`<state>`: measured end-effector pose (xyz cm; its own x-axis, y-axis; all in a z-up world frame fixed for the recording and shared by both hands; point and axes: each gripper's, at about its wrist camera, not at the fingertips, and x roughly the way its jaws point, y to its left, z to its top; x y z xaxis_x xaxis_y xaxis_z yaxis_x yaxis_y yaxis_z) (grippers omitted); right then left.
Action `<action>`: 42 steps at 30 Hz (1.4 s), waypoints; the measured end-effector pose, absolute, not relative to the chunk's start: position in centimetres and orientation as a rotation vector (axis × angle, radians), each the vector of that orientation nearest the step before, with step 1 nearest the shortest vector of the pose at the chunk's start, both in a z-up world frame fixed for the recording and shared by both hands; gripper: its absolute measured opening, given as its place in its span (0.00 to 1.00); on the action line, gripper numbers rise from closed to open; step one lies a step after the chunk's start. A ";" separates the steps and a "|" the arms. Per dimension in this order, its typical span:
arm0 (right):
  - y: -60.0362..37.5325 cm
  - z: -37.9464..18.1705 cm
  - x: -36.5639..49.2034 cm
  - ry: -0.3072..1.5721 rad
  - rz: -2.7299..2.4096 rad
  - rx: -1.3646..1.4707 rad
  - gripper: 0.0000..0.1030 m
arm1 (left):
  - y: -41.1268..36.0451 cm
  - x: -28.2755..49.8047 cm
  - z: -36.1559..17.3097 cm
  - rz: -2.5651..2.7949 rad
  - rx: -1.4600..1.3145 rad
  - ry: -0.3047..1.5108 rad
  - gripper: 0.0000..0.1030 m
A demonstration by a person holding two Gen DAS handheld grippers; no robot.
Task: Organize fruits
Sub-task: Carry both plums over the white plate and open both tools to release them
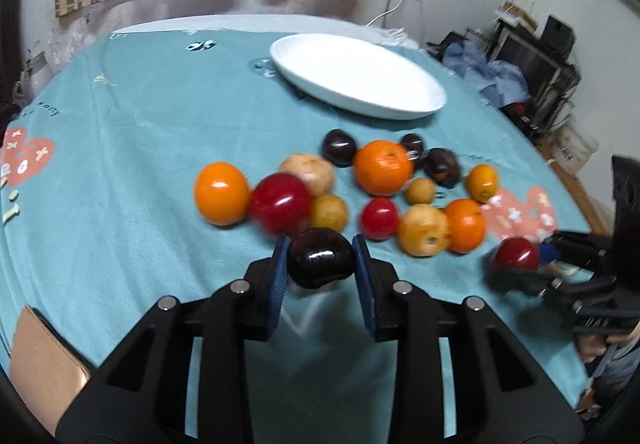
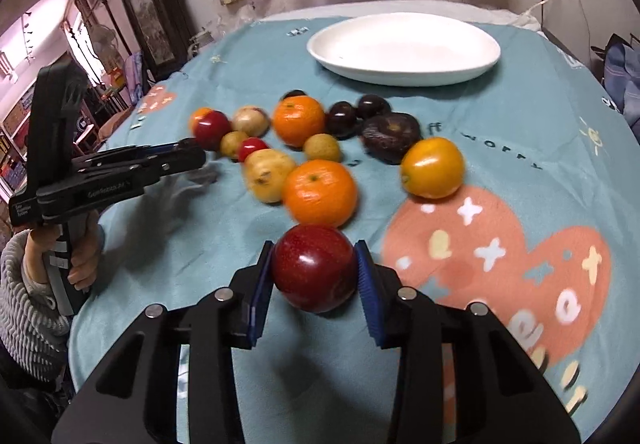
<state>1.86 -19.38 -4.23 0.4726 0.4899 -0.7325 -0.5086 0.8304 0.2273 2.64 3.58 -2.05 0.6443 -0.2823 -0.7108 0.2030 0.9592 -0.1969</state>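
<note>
My left gripper (image 1: 321,264) is shut on a dark purple plum (image 1: 321,262), held just above the teal tablecloth in front of the fruit pile. My right gripper (image 2: 315,270) is shut on a red apple (image 2: 314,268); it also shows at the right of the left wrist view (image 1: 516,254). Loose fruit lies in a cluster: oranges (image 1: 382,166) (image 2: 320,193), a red apple (image 1: 280,203), yellow fruits (image 1: 424,230), dark plums (image 1: 339,147) (image 2: 390,138). An empty white plate (image 1: 400,100) (image 2: 404,74) stands beyond the cluster.
The round table's teal cloth (image 1: 140,124) has pink heart prints (image 2: 496,256). A tan box (image 1: 44,372) sits at the near left edge. The left gripper and the hand that holds it show at the left of the right wrist view (image 2: 120,168). Furniture and clutter stand past the table edges.
</note>
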 end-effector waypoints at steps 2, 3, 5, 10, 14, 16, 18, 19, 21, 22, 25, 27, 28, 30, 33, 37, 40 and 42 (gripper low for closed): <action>-19.0 -3.6 0.7 0.857 0.633 -0.007 0.39 | 3.1 2.1 -1.7 -0.290 -0.094 0.812 0.31; -18.8 -3.5 0.3 0.847 0.640 -0.001 0.39 | 2.9 1.9 -1.4 -0.296 -0.097 0.807 0.31; -18.4 -3.0 -0.3 0.838 0.664 -0.003 0.39 | 2.8 2.2 -0.8 -0.310 -0.115 0.804 0.31; -19.8 1.0 2.1 0.754 0.616 0.005 0.39 | 1.2 4.9 2.7 -0.317 -0.095 0.750 0.31; -21.0 3.7 7.7 0.715 0.534 0.065 0.39 | -1.6 10.0 4.5 -0.325 -0.071 0.734 0.31; -20.9 3.9 11.2 0.724 0.497 0.098 0.39 | -2.7 12.5 4.6 -0.326 -0.070 0.750 0.31; -20.4 3.1 15.0 0.754 0.465 0.124 0.39 | -3.7 15.4 3.9 -0.317 -0.063 0.780 0.31; -20.3 2.7 16.1 0.766 0.452 0.136 0.39 | -4.0 16.5 3.5 -0.307 -0.062 0.793 0.32; -19.9 1.4 19.0 0.803 0.423 0.159 0.39 | -4.2 18.4 2.4 -0.288 -0.063 0.822 0.32; -19.6 0.9 19.9 0.815 0.413 0.165 0.39 | -4.3 19.1 1.9 -0.289 -0.068 0.834 0.32; -18.8 -0.7 22.1 0.846 0.390 0.158 0.40 | -4.7 20.2 0.9 -0.291 -0.046 0.848 0.32; -18.7 -1.5 22.7 0.862 0.369 0.153 0.41 | -5.0 20.7 0.5 -0.280 -0.025 0.844 0.35; -18.7 -2.0 23.0 0.870 0.360 0.153 0.46 | -5.0 20.9 0.2 -0.285 -0.027 0.845 0.44; -19.0 -2.3 23.1 0.864 0.355 0.155 0.65 | -4.9 20.9 -0.2 -0.281 -0.030 0.845 0.52; -19.4 -1.7 22.8 0.819 0.355 0.167 0.66 | -4.5 20.9 -0.3 -0.278 -0.039 0.841 0.52; -20.7 1.1 21.0 0.745 0.377 0.221 0.66 | -3.1 19.5 1.0 -0.257 -0.061 0.805 0.55; -21.8 3.7 18.4 0.679 0.397 0.257 0.66 | -1.0 16.8 3.0 -0.204 -0.083 0.736 0.68; -22.8 4.7 15.9 0.637 0.404 0.278 0.67 | 0.9 14.4 4.0 -0.155 -0.106 0.688 0.73</action>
